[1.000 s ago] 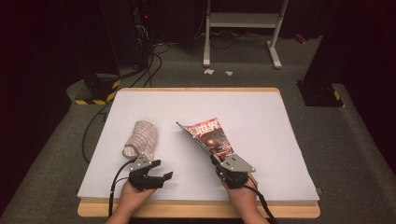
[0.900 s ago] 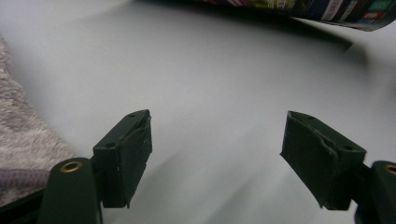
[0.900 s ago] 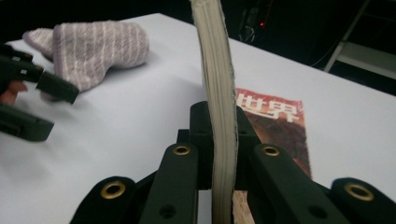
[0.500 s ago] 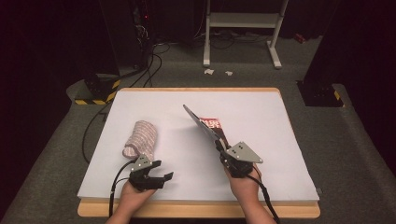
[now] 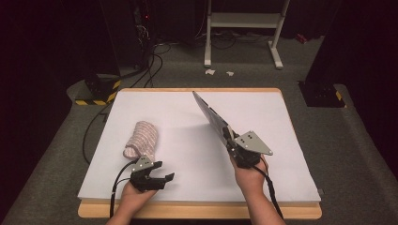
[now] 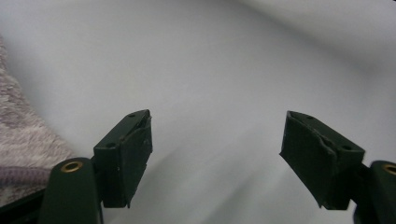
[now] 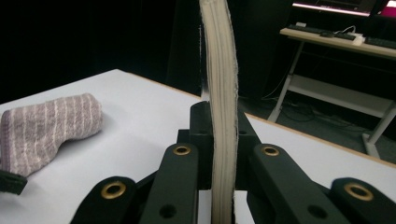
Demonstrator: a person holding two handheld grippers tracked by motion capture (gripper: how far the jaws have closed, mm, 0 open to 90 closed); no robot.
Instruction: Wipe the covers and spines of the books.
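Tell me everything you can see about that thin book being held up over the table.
The book is thin and flat like a magazine, with a grey-looking cover and a stack of cream page edges. It stands on edge, tilted, slanting up and away from the person above the white table. The right gripper is shut on its near lower end, one jaw against each side. Nothing else touches it.

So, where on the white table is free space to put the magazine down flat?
The widest bare patch of the table lies right of the raised magazine, out to the right edge. A second patch runs between the striped sock and the magazine. It is crowded near the front left, around the sock and the left gripper.
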